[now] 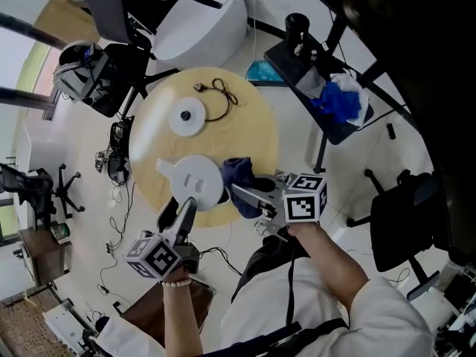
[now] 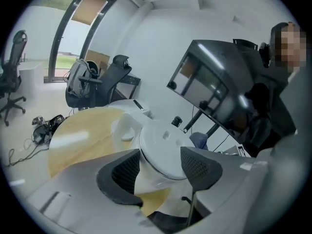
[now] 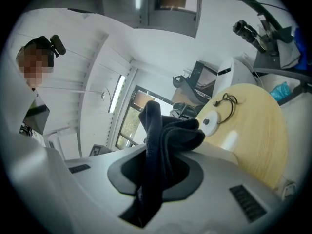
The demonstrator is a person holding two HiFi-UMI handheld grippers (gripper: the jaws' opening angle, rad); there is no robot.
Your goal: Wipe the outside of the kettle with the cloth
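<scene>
The right gripper [image 3: 156, 172] is clamped shut on the dark blue cloth [image 3: 168, 130], which is bunched so a fat wad sticks out past the jaws, handy for wiping. It's held just beside the white kettle [image 1: 197, 181], stood on the round wooden table [image 1: 253, 125]. The left gripper [image 2: 161, 169] is spread wide, with the kettle body framed between the pads but not squeezed, probably lined up to steady it.

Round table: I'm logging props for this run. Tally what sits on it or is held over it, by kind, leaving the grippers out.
Kettle: 1
Kettle base, with cord: 1
Cloth: 1
Total: 3
</scene>
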